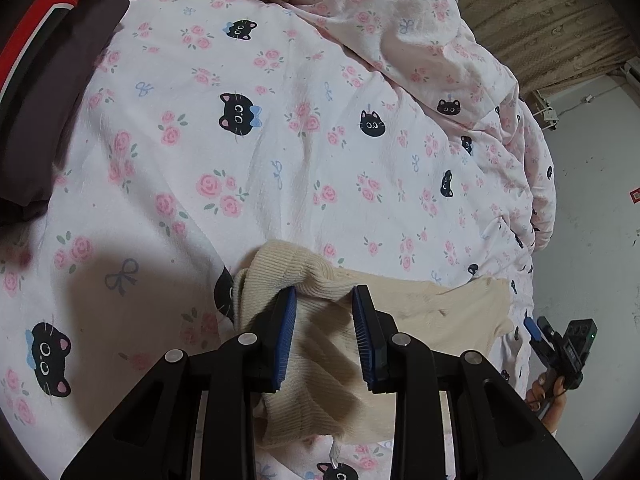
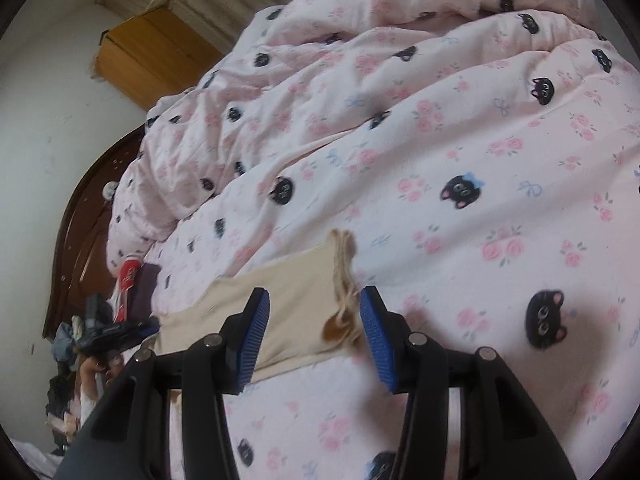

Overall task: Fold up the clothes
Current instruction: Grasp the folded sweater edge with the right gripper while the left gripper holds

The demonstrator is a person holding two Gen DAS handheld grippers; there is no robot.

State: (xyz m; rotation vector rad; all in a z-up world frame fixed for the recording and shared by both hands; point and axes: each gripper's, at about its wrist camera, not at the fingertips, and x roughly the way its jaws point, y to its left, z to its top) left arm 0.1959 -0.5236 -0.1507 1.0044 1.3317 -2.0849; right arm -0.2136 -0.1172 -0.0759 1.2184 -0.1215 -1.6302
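A cream ribbed knit garment (image 1: pixel 424 316) lies on the pink cat-print quilt (image 1: pixel 280 160). My left gripper (image 1: pixel 324 300) is open, its blue pads (image 1: pixel 286 332) on either side of the garment's bunched ribbed end, which rises between them. In the right wrist view the garment (image 2: pixel 288 292) lies flat with its ribbed hem edge (image 2: pixel 344 280) toward the right. My right gripper (image 2: pixel 314 300) is open and held just above that end. The right gripper also shows in the left wrist view (image 1: pixel 560 344) at the far right, the left gripper in the right wrist view (image 2: pixel 116 332) at the left.
A dark grey and red garment (image 1: pixel 48 92) lies at the quilt's left side. The quilt bunches into thick folds (image 2: pixel 360 80) at the back. A wooden headboard (image 2: pixel 80 232), a cardboard box (image 2: pixel 152 56) and a clothes pile (image 2: pixel 68 360) stand beyond the bed.
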